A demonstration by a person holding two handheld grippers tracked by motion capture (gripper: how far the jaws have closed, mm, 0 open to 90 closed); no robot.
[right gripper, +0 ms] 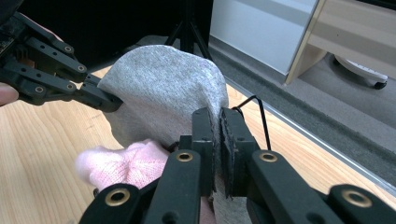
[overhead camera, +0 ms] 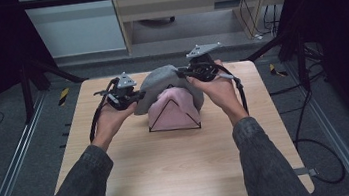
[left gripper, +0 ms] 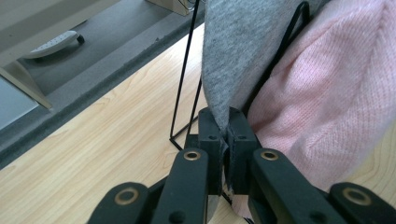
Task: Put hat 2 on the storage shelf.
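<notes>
Grey carpet floor and a pale wooden desk lie beyond a light wooden table (overhead camera: pixel 182 177), which stands between dark metal rails. Near the far middle of the table, at about 12 o'clock from the person, a black wire stand (overhead camera: pixel 173 117) with a triangle front holds a pink knitted cloth (overhead camera: pixel 174 109). Over the top of it a grey cloth (overhead camera: pixel 160 79) is draped like a hood.

At 10 o'clock from the stand the left gripper (overhead camera: pixel 134 97) is held in the left hand (overhead camera: pixel 111 121). In the left gripper view its jaws are closed together on the lower edge of the grey cloth (left gripper: pixel 233 56), with the fabric pinched between them. Just beside them is the pink cloth (left gripper: pixel 327 107), and the thin black wire (left gripper: pixel 184 84) goes down to the table.

At 2 o'clock from the stand the right gripper (overhead camera: pixel 190 72) is held in the right hand (overhead camera: pixel 219 90). In the right gripper view its jaws are pressed on the other edge of the grey cloth (right gripper: pixel 163 88), so the grey cloth is stretched between the two grippers. The pink cloth (right gripper: pixel 121 165) shows below it. The left gripper (right gripper: pixel 105 100) shows at the far side there, at about 10 o'clock; how much fabric it grips from this side is hard to say.

Both forearms wear dark grey sleeves (overhead camera: pixel 266 162).
</notes>
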